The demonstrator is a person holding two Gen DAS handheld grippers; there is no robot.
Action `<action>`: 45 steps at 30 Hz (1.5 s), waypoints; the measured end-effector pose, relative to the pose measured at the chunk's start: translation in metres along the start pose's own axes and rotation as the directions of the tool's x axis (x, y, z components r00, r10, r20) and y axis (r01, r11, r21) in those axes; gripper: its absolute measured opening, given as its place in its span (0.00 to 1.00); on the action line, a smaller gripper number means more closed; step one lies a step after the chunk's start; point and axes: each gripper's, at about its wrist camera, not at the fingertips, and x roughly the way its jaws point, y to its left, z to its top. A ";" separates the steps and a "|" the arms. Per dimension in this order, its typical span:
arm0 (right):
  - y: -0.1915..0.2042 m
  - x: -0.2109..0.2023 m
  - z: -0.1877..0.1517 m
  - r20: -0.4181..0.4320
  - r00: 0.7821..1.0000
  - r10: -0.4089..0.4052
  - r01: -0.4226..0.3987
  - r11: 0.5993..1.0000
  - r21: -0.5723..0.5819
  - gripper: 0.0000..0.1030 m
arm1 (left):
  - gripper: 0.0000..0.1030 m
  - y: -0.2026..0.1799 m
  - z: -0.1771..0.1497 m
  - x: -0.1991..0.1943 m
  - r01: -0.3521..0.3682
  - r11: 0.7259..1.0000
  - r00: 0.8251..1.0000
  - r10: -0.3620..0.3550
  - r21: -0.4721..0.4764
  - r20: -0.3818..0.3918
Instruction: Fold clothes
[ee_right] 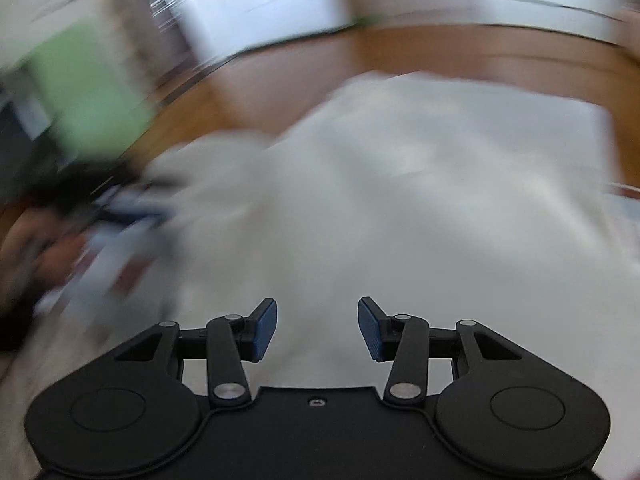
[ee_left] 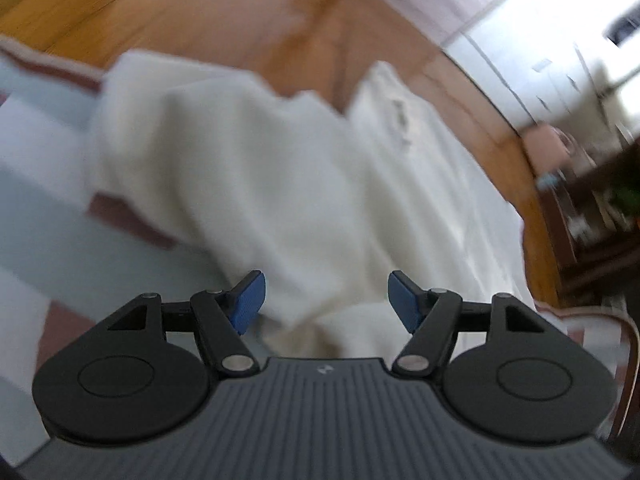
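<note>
A white garment (ee_left: 256, 168) lay spread over a table (ee_left: 200, 12) of warm brown wood, part of it also resting on a cloth with pale blue and dull red stripes (ee_left: 44, 184) at the left of the left wrist view. In that view one part of it, perhaps a sleeve or a side panel, lay turned over the body, giving a thicker layer with a square end near the camera. Further right there was a small slit or placket, too blurred to name.

In the right wrist view the same white garment (ee_right: 400, 200) reached across most of the table with a fairly straight far edge. That suggested some folding was in place, but the motion blur left it unclear whether this was a half-folded piece or one lying loose. It was not a compact folded stack in either view, so I judged that folding was left to do.

The left gripper (ee_left: 326, 300) hovered just over the near edge of the cloth, its blue pads wide apart and holding nothing. The right gripper (ee_right: 317, 330) was likewise spread, empty, above the fabric.

No brand, label or writing could be read. Only a small pale mark showed on the left gripper's body, illegible.
</note>
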 end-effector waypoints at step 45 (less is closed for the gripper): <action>0.097 0.079 -0.031 -0.241 0.970 0.041 -0.118 0.941 -0.317 0.04 | 0.12 0.012 0.017 0.020 -0.143 0.982 0.952 0.171 -0.126 0.254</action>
